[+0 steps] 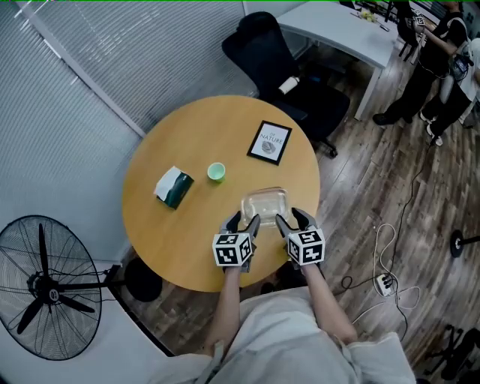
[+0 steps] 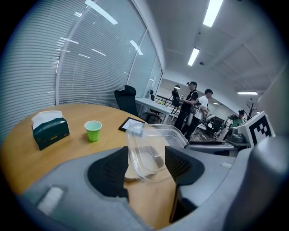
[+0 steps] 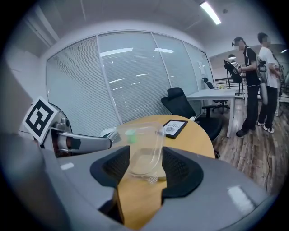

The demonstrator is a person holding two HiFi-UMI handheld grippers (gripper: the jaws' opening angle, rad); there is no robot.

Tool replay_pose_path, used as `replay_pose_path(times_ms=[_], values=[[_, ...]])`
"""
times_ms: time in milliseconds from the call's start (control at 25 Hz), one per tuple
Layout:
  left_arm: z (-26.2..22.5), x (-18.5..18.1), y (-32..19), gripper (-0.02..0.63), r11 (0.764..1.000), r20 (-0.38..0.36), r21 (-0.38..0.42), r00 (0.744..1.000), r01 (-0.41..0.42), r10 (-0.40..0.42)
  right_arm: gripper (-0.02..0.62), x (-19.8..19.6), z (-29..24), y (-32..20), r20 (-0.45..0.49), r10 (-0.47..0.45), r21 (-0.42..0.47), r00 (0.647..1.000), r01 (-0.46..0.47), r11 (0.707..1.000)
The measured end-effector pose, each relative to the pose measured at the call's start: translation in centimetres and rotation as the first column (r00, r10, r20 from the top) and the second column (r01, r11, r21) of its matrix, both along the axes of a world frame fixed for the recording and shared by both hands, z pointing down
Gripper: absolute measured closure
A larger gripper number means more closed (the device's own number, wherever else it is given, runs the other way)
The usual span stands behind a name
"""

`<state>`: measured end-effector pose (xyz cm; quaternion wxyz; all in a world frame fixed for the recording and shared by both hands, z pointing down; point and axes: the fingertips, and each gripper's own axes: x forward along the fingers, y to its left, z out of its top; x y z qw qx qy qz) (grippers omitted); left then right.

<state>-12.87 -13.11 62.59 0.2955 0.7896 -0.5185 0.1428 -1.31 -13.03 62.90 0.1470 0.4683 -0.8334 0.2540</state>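
We hold the left tongs (image 1: 243, 223) and the right tongs (image 1: 291, 220) side by side at the near edge of the round surface (image 1: 161, 240). Both are open. The clear plastic box (image 1: 265, 204) lies directly ahead and between them, about equally near to each. Each pair of tongs seems to straddle one near corner without pinching it. Farther off to the left stand a green cup (image 1: 216, 172) and a tissue box (image 1: 173, 187).

Ceiling lights (image 2: 212, 12) are lighting the room brightly, glaring off the blinds (image 2: 90, 58) and glinting on the clear tray (image 2: 151, 135); both gripper views are bending toward dark rounded edges, their foregrounds blurring
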Motion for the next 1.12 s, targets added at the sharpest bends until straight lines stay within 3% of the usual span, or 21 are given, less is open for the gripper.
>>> replay_pose_path(times_ms=[1120], values=[[0.0,0.6,1.0,0.348,1.000,0.006,-0.004,1.000,-0.015,0.015,0.379,0.4,-0.2,0.7,-0.021,-0.006,0.001,1.000,0.006,1.000]])
